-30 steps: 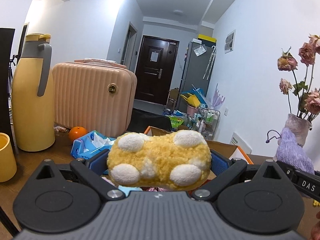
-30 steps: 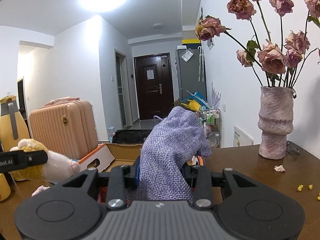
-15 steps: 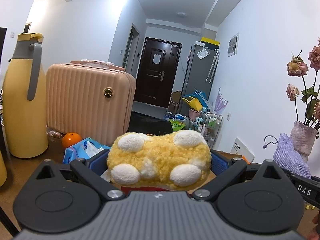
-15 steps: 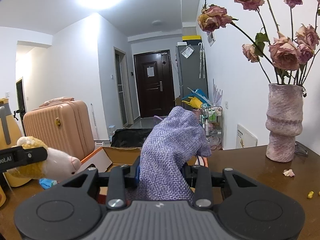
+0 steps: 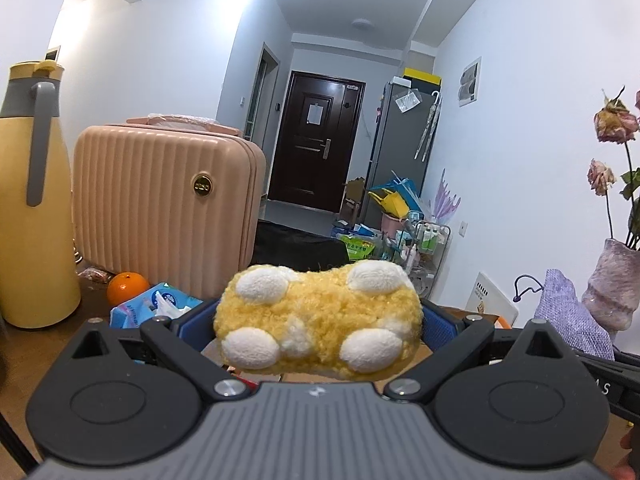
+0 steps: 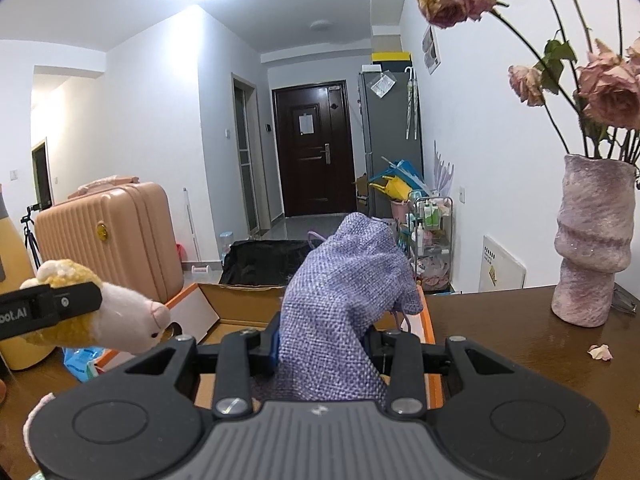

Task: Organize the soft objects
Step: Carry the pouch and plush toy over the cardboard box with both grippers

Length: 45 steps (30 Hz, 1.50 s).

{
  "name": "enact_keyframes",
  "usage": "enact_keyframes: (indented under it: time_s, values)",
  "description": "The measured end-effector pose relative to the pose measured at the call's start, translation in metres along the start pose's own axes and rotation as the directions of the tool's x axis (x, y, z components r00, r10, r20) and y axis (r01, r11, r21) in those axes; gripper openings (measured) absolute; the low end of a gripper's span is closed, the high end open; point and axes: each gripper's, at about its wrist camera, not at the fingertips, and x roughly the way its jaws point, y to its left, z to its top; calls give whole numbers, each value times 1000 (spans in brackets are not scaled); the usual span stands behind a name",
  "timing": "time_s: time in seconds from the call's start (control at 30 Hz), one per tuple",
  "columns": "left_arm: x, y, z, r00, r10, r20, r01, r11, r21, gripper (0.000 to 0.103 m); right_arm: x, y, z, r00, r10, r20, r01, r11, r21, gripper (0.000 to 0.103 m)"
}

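Observation:
A fluffy yellow plush toy (image 5: 318,320) with white paws fills my left gripper (image 5: 320,326), whose blue pads press on its two sides. The right wrist view shows the same toy (image 6: 120,320) from the side, pink snout forward, at the left. My right gripper (image 6: 324,344) is shut on a purple woven drawstring pouch (image 6: 344,300) that stands up between its fingers. That pouch (image 5: 568,320) also appears at the right of the left wrist view. Both hang over an open cardboard box (image 6: 240,304) with orange edges on the wooden table (image 6: 500,344).
A yellow thermos jug (image 5: 32,200), a pink ribbed suitcase (image 5: 160,208), an orange (image 5: 127,287) and a blue tissue pack (image 5: 156,308) stand at the left. A purple vase (image 6: 592,248) of dried roses stands at the right. Petals (image 6: 600,351) lie near it.
Both grippers have slid sideways over the table with their loads. The jug and suitcase sit further left in the left wrist view, the vase further right in the right one. Both grips are unchanged.

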Motion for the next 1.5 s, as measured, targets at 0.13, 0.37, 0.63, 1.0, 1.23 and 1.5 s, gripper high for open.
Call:
enact_keyframes:
  time_s: [0.13,0.37,0.63,1.0,1.23,1.5]
  values:
    - [11,-4,1,1000,7,-7,-7,1000,8,101,13,1,1,1000,3,-22,-3,1000,-12,34]
    - [29,-10,2,999,21,-26,-20,1000,23,101,35,5,1,998,8,-66,-11,999,-46,34]
    - [55,-12,-2,997,48,-64,-46,998,37,101,61,11,-6,991,0,-131,-10,997,-73,34]
    - [79,-15,-21,993,86,-86,-79,993,87,101,85,14,-23,983,-21,-181,7,997,-78,35]
    - [83,-17,-27,992,94,-88,-84,990,109,101,84,13,-25,985,-26,-172,14,997,-71,36]
    - [79,-15,-27,994,80,-69,-73,992,100,103,84,15,-24,984,-26,-177,12,997,-82,46]
